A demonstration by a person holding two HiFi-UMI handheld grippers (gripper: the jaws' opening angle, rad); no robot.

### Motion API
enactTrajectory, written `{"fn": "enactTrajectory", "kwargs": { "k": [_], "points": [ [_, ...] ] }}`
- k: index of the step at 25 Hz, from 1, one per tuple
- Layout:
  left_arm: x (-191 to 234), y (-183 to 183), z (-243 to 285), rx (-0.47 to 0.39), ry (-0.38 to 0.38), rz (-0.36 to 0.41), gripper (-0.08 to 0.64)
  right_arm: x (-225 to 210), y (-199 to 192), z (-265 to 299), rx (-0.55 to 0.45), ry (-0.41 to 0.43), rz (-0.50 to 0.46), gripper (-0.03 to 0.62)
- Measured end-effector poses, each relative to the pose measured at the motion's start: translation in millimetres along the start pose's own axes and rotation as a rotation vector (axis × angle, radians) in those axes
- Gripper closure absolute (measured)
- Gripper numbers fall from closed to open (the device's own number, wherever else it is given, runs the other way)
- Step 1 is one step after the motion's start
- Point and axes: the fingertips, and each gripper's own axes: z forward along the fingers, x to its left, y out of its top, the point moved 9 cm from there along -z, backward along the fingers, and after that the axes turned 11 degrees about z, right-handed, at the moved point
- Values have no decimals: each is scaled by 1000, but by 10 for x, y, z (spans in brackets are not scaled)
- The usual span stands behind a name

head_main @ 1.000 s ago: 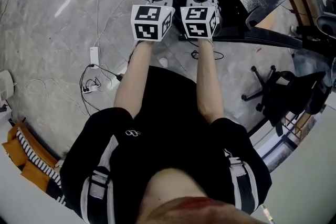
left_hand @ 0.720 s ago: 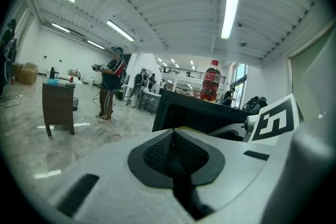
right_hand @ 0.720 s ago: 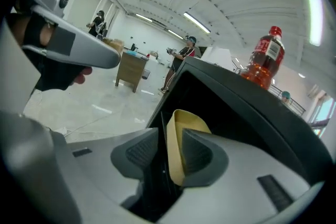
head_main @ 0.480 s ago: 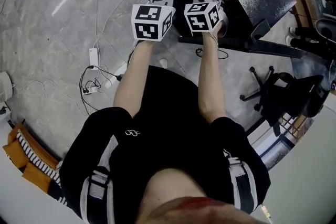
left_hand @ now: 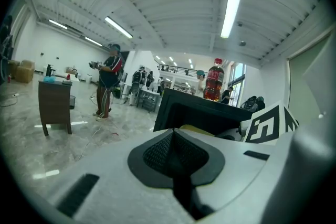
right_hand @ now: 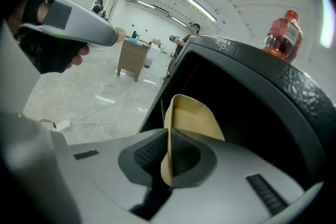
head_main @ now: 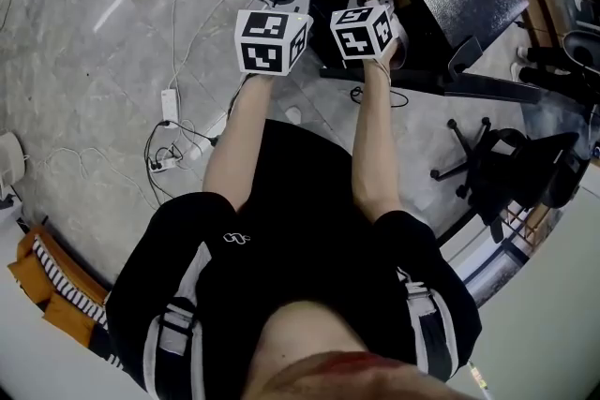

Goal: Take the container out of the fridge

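The right gripper (right_hand: 168, 145) is closing its jaws on the container (right_hand: 193, 113). The container's thin tan wall is running edge-on between the two pads, which are pressing it from either side. The rest of the container is spreading out just ahead of the jaws and a little to their right. It is lying in the mouth of the fridge (right_hand: 265, 93), whose dark inside is opening behind it. A red bottle (right_hand: 283, 34) is standing on the fridge's top, above and to the right of the jaws.

The left gripper (left_hand: 173, 139) is holding its jaws together with nothing between them. It is hovering beside the right one, outside the fridge, whose black front is showing ahead and right of its jaws. The right gripper's marker cube (left_hand: 268, 123) is sitting close on its right.

Farther off, left of both pairs of jaws, a white power strip (right_hand: 62, 125) and its cable are lying on the pale floor (right_hand: 89, 97). Beyond that a brown cabinet (left_hand: 54, 105) is standing, and a person (left_hand: 107, 81) is standing far back in the room.
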Motion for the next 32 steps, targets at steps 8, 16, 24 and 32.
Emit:
{"fn": "enactTrajectory", "kwargs": {
  "k": [8, 16, 24, 32],
  "points": [
    [-163, -15, -245, -12, 22, 13, 549, 148, 10, -438, -175, 123, 101, 574],
    [-427, 22, -720, -49, 80, 49, 549, 270, -89, -1000, -400, 301, 229, 574],
    [-609, 91, -1214, -115, 140, 83, 549, 340, -129, -1560, -658, 454, 419, 574],
    [-685, 227, -1516, -174, 179, 107, 549, 251, -168, -1805, -790, 598, 705, 574]
  ]
}}
